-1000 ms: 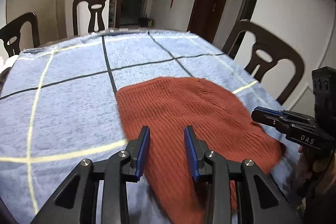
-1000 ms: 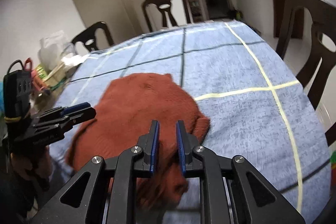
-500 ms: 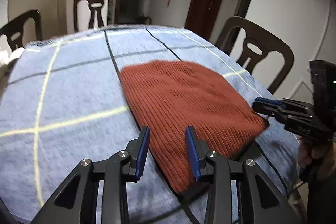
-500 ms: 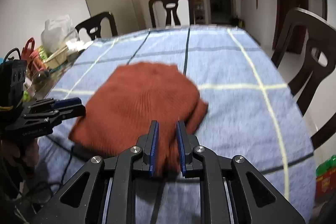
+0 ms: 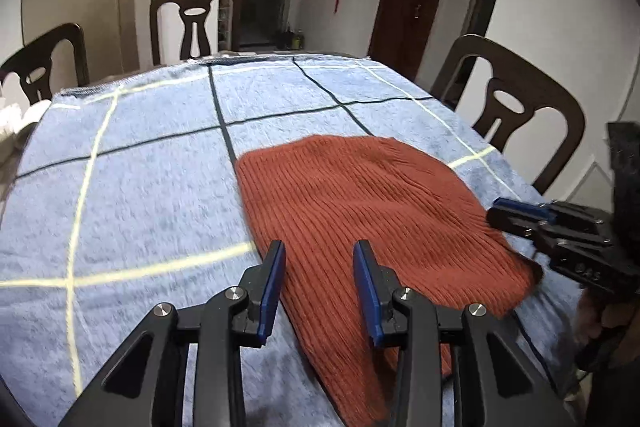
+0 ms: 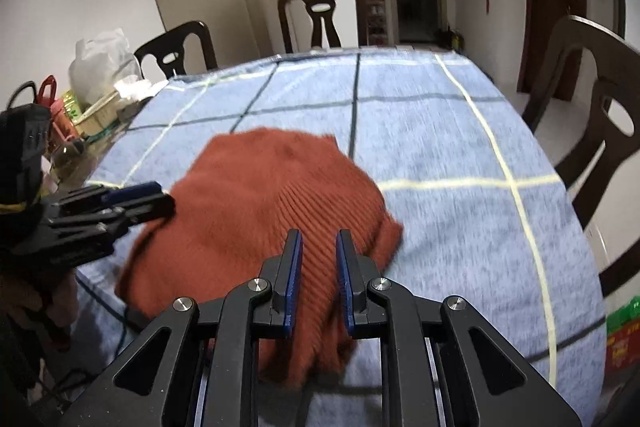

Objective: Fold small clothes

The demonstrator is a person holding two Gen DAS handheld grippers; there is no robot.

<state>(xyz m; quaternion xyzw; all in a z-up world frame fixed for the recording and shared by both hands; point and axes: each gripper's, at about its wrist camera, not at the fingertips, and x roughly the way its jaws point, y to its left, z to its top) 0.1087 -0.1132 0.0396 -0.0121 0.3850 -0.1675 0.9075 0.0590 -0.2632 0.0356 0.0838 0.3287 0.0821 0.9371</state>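
A rust-red ribbed knit garment (image 5: 360, 211) lies flat on the blue checked tablecloth (image 5: 140, 187); it also shows in the right wrist view (image 6: 260, 195). My left gripper (image 5: 319, 259) is open, its jaws spread over the garment's near left edge, holding nothing. My right gripper (image 6: 318, 247) hovers over the garment's near right edge with its jaws a narrow gap apart, empty. The right gripper also shows in the left wrist view (image 5: 516, 213) at the garment's right edge. The left gripper shows in the right wrist view (image 6: 132, 197) at the garment's left edge.
Dark wooden chairs stand around the table: one at the far end (image 5: 196, 23), one on the right (image 5: 516, 107). Bags and bottles (image 6: 100, 75) crowd the table's left side. A green and red box (image 6: 624, 335) sits at the lower right.
Both grippers have shifted slightly toward the garment's near edge. The right gripper's jaws have opened a little wider. The garment lies much as before.
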